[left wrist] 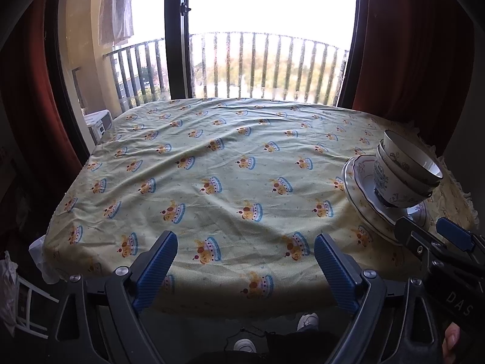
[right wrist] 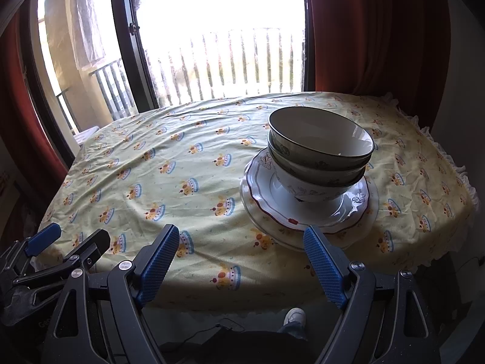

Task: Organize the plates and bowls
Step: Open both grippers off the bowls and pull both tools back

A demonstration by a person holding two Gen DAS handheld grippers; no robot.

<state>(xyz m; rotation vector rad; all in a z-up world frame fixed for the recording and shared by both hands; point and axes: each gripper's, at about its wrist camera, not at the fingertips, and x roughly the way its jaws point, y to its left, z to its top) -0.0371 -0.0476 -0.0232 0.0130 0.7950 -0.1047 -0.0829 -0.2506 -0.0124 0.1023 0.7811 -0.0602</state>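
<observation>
Already bowls [right wrist: 318,151] sitting nested on plates [right wrist: 306,212] at two o'clock on the cloth [right wrist: 182,166], both grippers hovering at the near edge, left gripper [left wrist: 245,248] gaping empty, right gripper [right wrist: 241,242] gaping empty

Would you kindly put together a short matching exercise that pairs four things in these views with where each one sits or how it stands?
Things:
1. top bowl
2. red-rimmed plate
3. right gripper
4. tablecloth

Descriptions:
A. open, with nothing between its fingers
B. nested on the other bowls
C. spread over the table, printed with a repeating pattern
D. directly under the stack of bowls, on top of another plate

Pairs: 1-B, 2-D, 3-A, 4-C
</observation>
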